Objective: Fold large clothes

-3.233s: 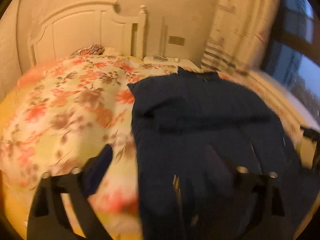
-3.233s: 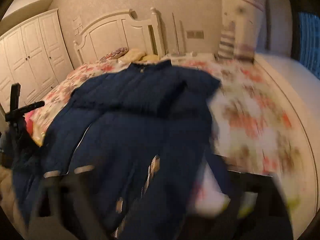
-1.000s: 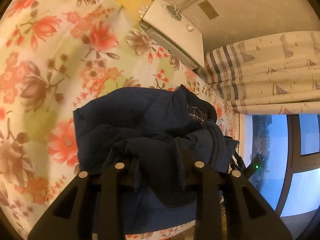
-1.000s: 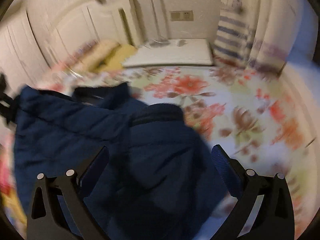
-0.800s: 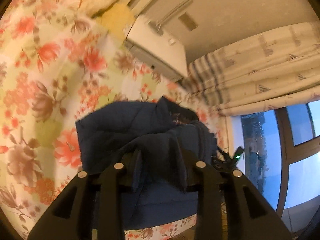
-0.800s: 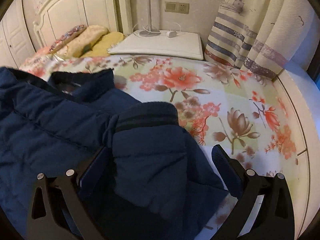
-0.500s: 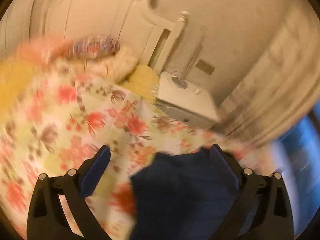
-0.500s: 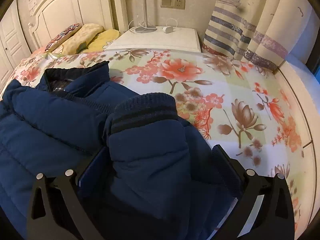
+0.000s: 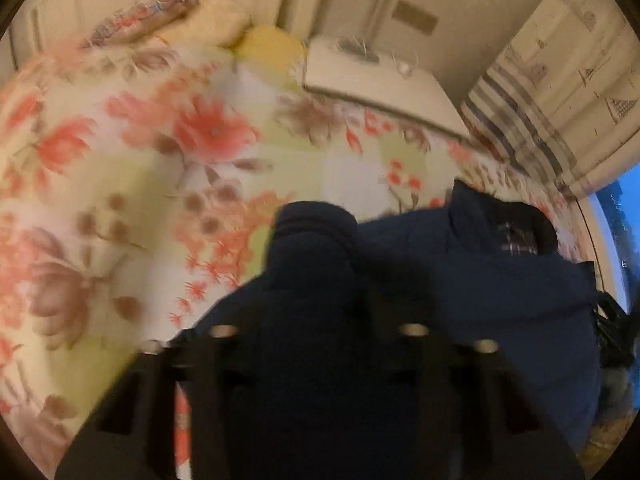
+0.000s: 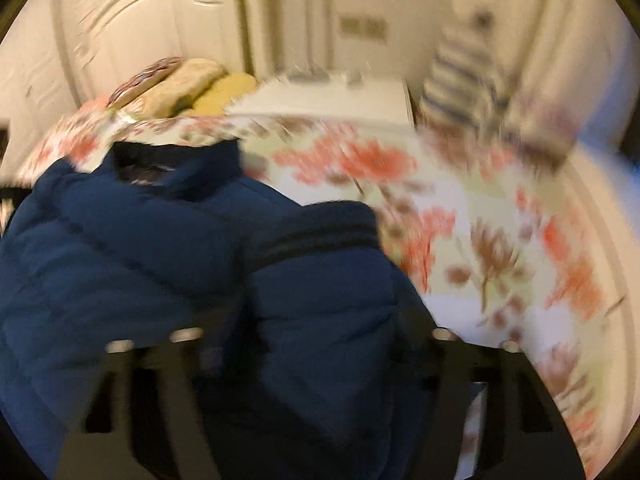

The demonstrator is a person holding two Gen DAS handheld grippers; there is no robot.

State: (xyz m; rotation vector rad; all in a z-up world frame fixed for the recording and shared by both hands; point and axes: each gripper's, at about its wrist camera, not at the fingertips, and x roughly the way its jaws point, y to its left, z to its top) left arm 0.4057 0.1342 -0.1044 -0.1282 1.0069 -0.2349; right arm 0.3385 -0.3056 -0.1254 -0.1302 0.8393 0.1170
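Floral bedspread (image 10: 460, 216) under headboard (image 10: 152, 32), pillows (image 10: 188, 84) far left; navy puffer jacket (image 10: 140, 248) bunched near-left, collar far; left gripper (image 9: 316, 320) and right gripper (image 10: 316, 320) each straddle a sleeve, grip hidden by blur and fabric.

One navy padded jacket (image 10: 168, 264) lies on one bed (image 10: 500, 248) with a floral cover. Two of its ribbed cuffs show, one per view (image 9: 316, 220). Three pillows (image 10: 192, 84) are stacked at the headboard. One white nightstand (image 10: 328, 100), one striped curtain (image 9: 560, 92).
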